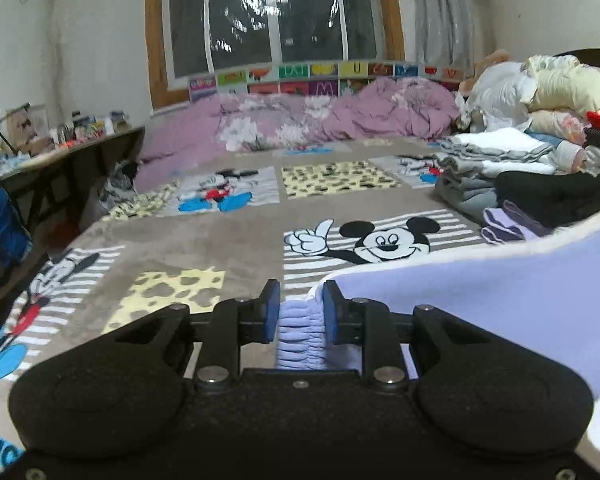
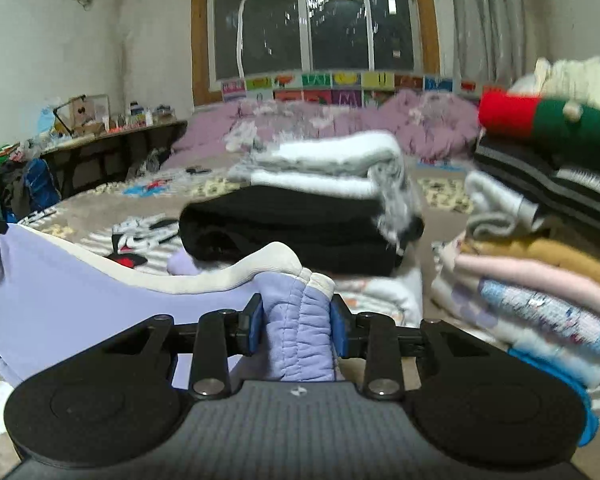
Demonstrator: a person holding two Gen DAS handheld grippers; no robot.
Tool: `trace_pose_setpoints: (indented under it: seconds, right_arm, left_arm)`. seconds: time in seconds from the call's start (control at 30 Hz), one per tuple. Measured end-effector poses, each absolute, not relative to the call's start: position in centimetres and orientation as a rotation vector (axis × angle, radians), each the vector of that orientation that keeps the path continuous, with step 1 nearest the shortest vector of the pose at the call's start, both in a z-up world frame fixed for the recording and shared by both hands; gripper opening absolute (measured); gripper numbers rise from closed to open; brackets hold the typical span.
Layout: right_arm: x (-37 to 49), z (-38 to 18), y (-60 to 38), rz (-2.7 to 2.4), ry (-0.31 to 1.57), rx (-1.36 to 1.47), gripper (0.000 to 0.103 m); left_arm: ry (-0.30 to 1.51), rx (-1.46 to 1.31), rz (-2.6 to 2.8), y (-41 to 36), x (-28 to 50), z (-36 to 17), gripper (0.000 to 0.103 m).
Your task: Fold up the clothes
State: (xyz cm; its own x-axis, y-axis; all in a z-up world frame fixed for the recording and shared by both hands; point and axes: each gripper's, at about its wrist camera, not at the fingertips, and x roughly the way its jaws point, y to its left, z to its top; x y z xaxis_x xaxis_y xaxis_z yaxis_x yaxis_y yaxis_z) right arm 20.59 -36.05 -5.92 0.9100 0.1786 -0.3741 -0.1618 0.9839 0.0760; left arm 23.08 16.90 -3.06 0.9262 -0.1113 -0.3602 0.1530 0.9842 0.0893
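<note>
You have the lavender garment (image 1: pixel 500 280) pinched at two places, and both grips look sound. Your left gripper (image 1: pixel 299 312) is closed on a bunched, ribbed edge of the cloth, the blue pads (image 1: pixel 271 312) pressing it from either side. Your right gripper (image 2: pixel 296 320) is clamped on a thicker gathered fold, where a cream-trimmed edge (image 2: pixel 236 276) runs off towards the left of that view. Between the two grips the fabric hangs in a shallow span above the cartoon-print bedspread (image 1: pixel 220 240), so the garment is raised off the bed, not lying flat on it.

This looks like the start of a fold: you have picked up one edge with both hands and have not yet laid it over. How much of the cloth trails on the bed below cannot be seen from either camera.

The next move calls for keeping both grips level and the span taut, then carrying the held edge across to meet the opposite one on open bedspread. Watch the right side: the stack of folded clothes (image 2: pixel 300 216), black under white, sits near your right gripper, and another pile (image 2: pixel 540 280) stands just beyond it. Sweeping wide there could drag them over.
</note>
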Motion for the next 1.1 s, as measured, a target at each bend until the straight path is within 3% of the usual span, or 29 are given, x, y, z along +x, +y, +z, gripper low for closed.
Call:
trace_pose_setpoints:
  seconds: [0.2,0.27,0.6,0.7,0.73,0.77,0.83,0.9,1.1]
  right_arm:
    - [15.5,-5.0,-35.4,0.196,0.285,0.037,0.035]
    - [13.5,-4.9,-35.3,0.212,0.273,0.032,0.035]
    - [6.5,-3.2,-37.1,0.350,0.277,0.041,0.035]
    - [5.2,-3.3,-36.6,0.378,0.304,-0.028,0.035]
    - [4.8,-3.5,-36.2,0.385,0.311,-0.063,0.035]
    - [4.5,-3.6,-35.4,0.403,0.321,-0.111,0.035]
    - [3.9,-3.7,-34.1,0.427,0.321,-0.187,0.035]
    - [3.0,-3.7,-33.0,0.449,0.317,-0.240,0.035]
    - [1.0,-3.6,-31.8,0.479,0.311,-0.302,0.035]
  left_arm:
    - [0.279,0.131,-0.149,18.2,17.3,-2.9,0.021]
    - [0.264,0.159,-0.140,18.3,15.4,-2.8,0.000]
    - [0.285,0.143,-0.141,18.6,7.7,-3.4,0.000]
    - [0.298,0.146,-0.140,16.8,9.0,-2.4,0.004]
    - [0.335,0.141,-0.145,16.2,9.9,-2.0,0.013]
    - [0.349,0.106,-0.137,15.8,11.2,-1.5,0.031]
    - [0.387,0.025,-0.130,15.3,14.0,-0.5,0.050]
    - [0.425,-0.025,-0.109,14.9,16.0,0.2,0.050]
    - [0.634,0.177,-0.170,11.6,25.4,0.8,0.050]
